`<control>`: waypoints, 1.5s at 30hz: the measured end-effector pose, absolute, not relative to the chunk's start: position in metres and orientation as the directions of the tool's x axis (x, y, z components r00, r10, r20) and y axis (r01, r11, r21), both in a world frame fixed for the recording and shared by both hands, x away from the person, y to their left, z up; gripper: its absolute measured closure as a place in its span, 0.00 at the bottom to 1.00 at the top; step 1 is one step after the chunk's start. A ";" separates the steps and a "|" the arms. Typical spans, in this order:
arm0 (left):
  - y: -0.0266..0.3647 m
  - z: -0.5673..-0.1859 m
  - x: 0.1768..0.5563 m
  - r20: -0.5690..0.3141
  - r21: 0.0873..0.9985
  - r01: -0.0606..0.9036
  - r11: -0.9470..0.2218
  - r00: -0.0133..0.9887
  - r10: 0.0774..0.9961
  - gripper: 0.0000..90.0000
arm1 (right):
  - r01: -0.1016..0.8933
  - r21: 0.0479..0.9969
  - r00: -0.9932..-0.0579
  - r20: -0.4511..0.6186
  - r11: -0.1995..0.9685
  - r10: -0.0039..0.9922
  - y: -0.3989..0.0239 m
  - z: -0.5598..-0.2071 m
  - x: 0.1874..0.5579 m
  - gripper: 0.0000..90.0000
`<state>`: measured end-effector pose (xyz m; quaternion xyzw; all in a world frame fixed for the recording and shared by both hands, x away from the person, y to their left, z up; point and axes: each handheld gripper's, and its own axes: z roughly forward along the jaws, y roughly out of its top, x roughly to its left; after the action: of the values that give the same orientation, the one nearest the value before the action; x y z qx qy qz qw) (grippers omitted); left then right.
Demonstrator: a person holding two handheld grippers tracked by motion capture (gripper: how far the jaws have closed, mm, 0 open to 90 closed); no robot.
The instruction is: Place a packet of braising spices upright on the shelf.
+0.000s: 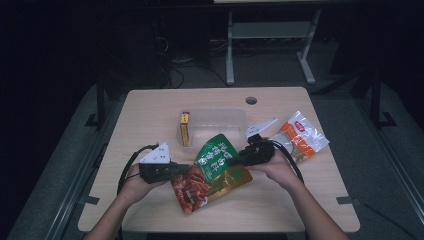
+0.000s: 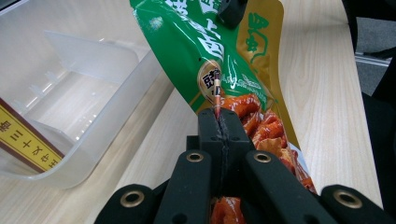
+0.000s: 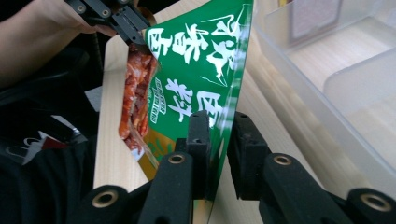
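The green snack pouch [image 1: 216, 170] is held up over the worktop [image 1: 150, 107] between the two claws, near the front edge at about 6 o'clock from the clear plastic bin [image 1: 220, 120]; its lower part shows a picture of red food. The left claw [image 1: 187, 169] is pressed together on the left edge of the pouch, and in the left gripper view the thin seam of the pouch [image 2: 217, 100] stands pinched between its two black jaws. The right claw [image 1: 234, 160] is at the right edge of the pouch; in the right gripper view the green foil [image 3: 205, 70] passes between its jaws, one jaw lies against the foil and a narrow gap shows to the other, so I cannot tell if it already pinches.

The clear plastic bin stands in the middle of the worktop; inside it, at its 9 o'clock side, a narrow yellow box [image 1: 185, 129] stands on edge against the wall; the rest of the bin shows bare bottom. A second pouch, orange and white [image 1: 300, 136], lies flat on the worktop at 3 o'clock from the bin, just behind the right hand [image 1: 277, 167].
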<state>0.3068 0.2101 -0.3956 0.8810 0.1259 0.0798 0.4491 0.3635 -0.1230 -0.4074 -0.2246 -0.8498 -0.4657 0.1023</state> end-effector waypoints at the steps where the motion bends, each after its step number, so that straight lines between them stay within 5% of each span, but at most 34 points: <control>1: 0.210 -0.396 0.307 0.025 0.813 0.150 -0.563 0.957 0.291 1.00 | 0.477 0.742 -0.879 0.384 0.471 0.284 -0.122 -0.408 0.363 0.92; 6: 0.210 -0.396 0.307 0.022 0.817 0.146 -0.557 0.959 0.283 1.00 | 0.470 0.746 -0.882 0.380 0.472 0.277 -0.122 -0.409 0.364 1.00; 22: 0.214 -0.400 0.311 0.000 0.823 0.163 -0.544 0.958 0.287 0.96 | 0.450 0.763 -0.893 0.374 0.463 0.252 -0.125 -0.403 0.360 1.00; 36: 0.230 -0.400 0.315 -0.013 0.863 0.218 -0.455 0.912 0.411 0.43 | 0.377 0.822 -0.926 0.330 0.427 0.183 -0.129 -0.381 0.351 1.00; 45: 0.244 -0.398 0.306 -0.004 0.852 0.235 -0.467 0.896 0.445 0.31 | 0.338 0.844 -0.941 0.301 0.417 0.153 -0.131 -0.363 0.342 1.00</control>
<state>0.3063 0.2437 -0.3977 0.8493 0.2002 0.1098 0.4760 0.3424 -0.1312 -0.3630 -0.1467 -0.8370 -0.5197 0.0887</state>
